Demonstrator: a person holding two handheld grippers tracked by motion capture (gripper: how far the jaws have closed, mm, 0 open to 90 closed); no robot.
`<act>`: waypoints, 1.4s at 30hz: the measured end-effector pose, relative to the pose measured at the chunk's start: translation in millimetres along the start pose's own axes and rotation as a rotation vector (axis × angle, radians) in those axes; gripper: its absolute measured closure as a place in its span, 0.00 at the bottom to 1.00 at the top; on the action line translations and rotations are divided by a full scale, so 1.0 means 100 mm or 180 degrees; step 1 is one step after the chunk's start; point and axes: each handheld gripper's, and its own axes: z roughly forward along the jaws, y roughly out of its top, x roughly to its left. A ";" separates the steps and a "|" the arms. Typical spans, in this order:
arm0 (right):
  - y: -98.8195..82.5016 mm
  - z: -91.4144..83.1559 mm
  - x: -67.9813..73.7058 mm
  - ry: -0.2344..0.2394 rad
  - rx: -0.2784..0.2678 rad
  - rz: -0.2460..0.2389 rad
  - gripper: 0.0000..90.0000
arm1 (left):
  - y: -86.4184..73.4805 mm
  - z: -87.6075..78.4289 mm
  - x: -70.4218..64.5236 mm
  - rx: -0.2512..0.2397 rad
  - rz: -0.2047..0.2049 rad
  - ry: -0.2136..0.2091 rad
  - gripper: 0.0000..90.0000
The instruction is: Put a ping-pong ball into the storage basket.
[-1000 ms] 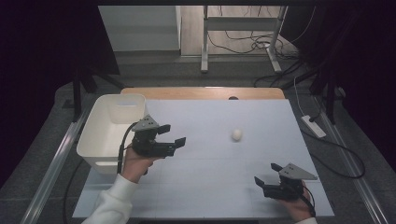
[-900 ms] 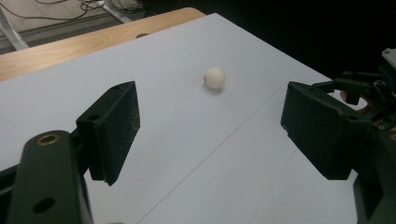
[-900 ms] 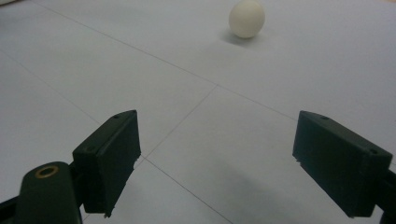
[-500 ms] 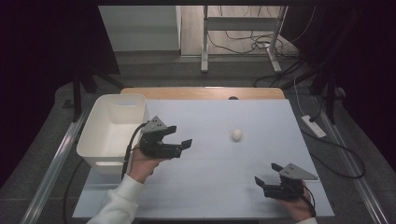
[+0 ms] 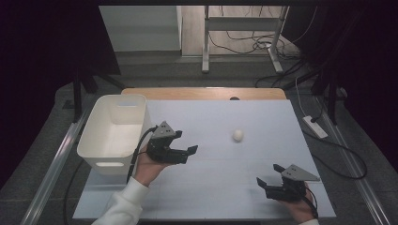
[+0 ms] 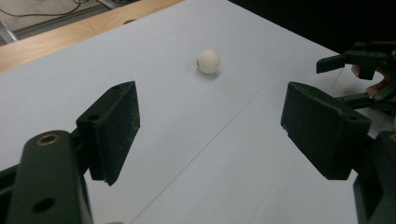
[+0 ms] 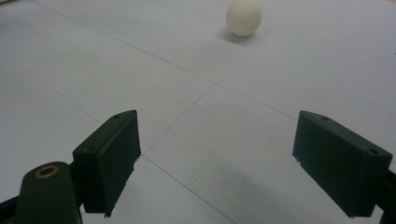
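Note:
A small cream ball (image 5: 238,135) rests on the white table sheet (image 5: 216,117), right of centre. My left gripper (image 5: 190,154) is held above the sheet just right of the tub, its jaws open and empty, pointing toward the ball (image 6: 208,61) some way ahead. My right gripper (image 5: 263,186) sits low near the front right corner, open and empty, with the ball (image 7: 243,17) far ahead of its jaws. The right gripper (image 6: 343,81) also appears at the right edge of the left gripper view.
A white plastic tub (image 5: 114,132) stands at the sheet's left edge, close beside my left hand. A wooden table strip (image 5: 202,93) runs along the back. Cables and a power strip (image 5: 315,126) lie on the floor to the right.
My left gripper has moved right and slightly down, away from the tub and toward the ball. The right gripper and the ball have stayed put.

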 end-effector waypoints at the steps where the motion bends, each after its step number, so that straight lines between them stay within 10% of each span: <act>1: 0.00 0.00 0.00 0.0000 0.0000 0.0001 0.17 | 0.00 0.01 0.00 0.0006 0.0000 -0.0003 0.23; 42: -0.01 0.00 0.00 0.0000 -0.0006 -0.0014 0.17 | -0.06 0.54 -0.16 0.0356 0.0178 -0.0100 0.23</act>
